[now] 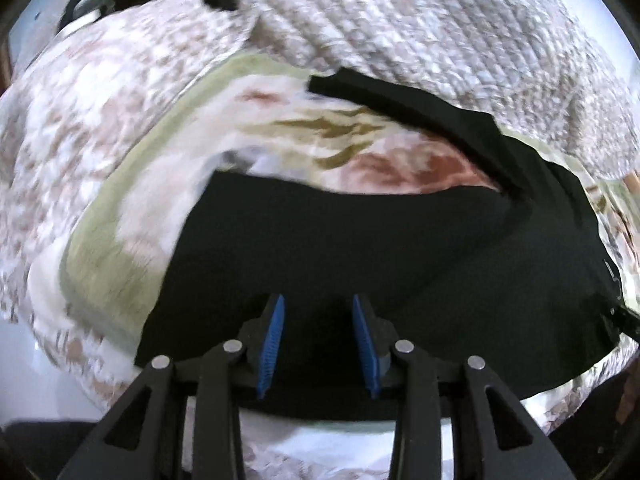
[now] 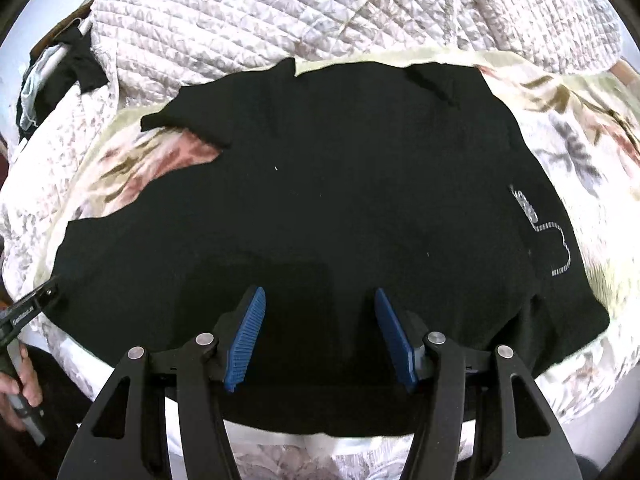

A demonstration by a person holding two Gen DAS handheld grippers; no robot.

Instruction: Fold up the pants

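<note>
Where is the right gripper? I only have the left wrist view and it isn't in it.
Observer: The right gripper hangs over the near part of the black pants, with its jaws open and nothing between them.
Operator: Can you see my left gripper from that side?
Observer: Yes. The left gripper pokes in at the left edge of the pants. I cannot tell whether it touches the cloth.
Operator: And what is behind it?
Observer: A hand wrapped around its handle, low at the left edge of the right wrist view.
</note>
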